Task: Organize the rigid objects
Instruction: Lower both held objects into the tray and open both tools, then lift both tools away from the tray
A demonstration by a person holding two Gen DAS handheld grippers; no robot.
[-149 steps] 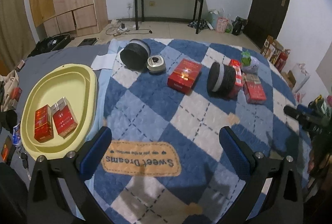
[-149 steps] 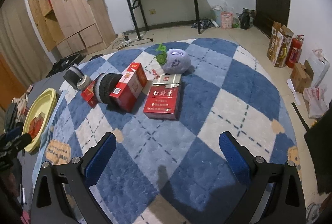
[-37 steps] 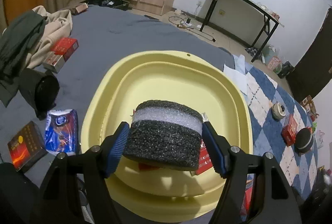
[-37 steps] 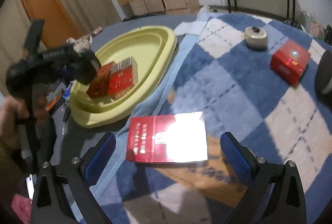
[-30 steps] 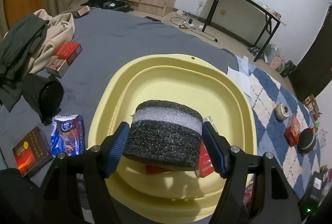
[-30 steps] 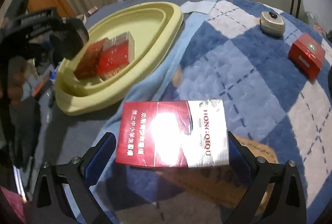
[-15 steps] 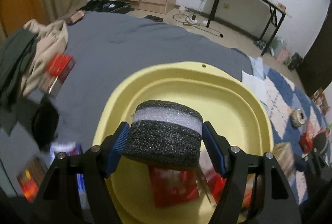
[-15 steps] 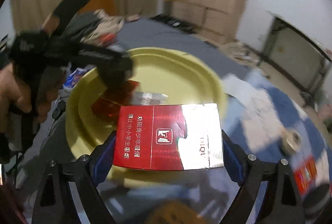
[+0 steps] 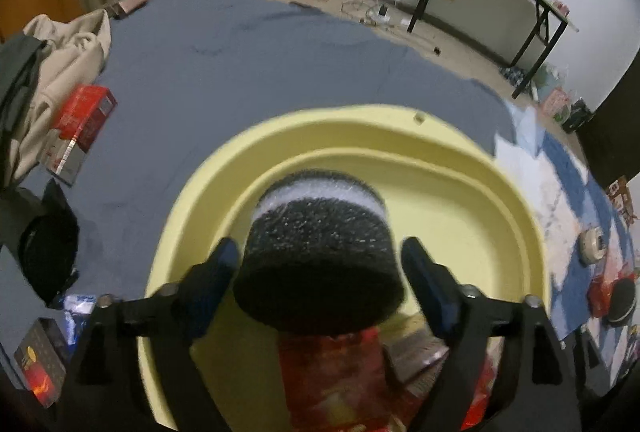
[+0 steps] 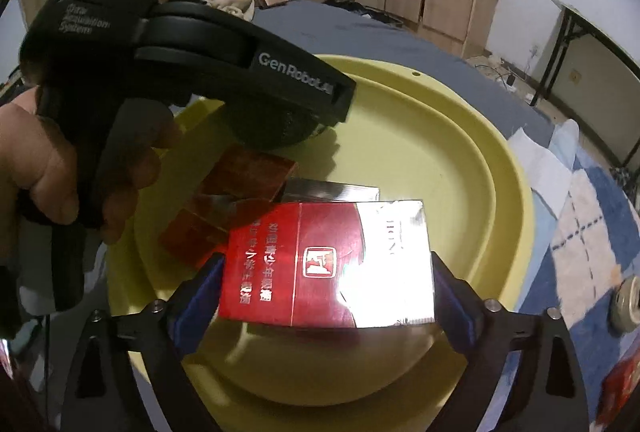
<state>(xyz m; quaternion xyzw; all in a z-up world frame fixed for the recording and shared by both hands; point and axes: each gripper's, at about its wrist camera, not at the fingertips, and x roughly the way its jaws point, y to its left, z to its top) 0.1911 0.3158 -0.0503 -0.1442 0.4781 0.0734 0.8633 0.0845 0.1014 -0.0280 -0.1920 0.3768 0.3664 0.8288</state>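
Note:
A black-and-white foam roll (image 9: 316, 264) lies tipped inside the yellow tray (image 9: 360, 116), partly over red packs (image 9: 332, 372). My left gripper (image 9: 320, 248) straddles the roll; its jaws are opening, with a gap on each side. In the right wrist view a hand (image 10: 36, 160) holds that gripper over the roll (image 10: 272, 130). My right gripper (image 10: 326, 260) hovers over the tray (image 10: 460, 136) with a red-and-silver carton (image 10: 280, 256) between its jaws. Those jaws are opening too, the pads right at the carton's short ends. Red packs (image 10: 248, 172) lie below.
On the grey sheet left of the tray are red boxes (image 9: 80, 124), a heap of clothes (image 9: 60, 48), a black object (image 9: 48, 252) and a dark box (image 9: 40, 368). The checkered blanket to the right carries a tin (image 9: 592, 246) and another roll (image 9: 620, 300).
The left jaws have spread and the foam roll has tipped forward into the tray. The right gripper carried the carton from the blanket to above the tray.

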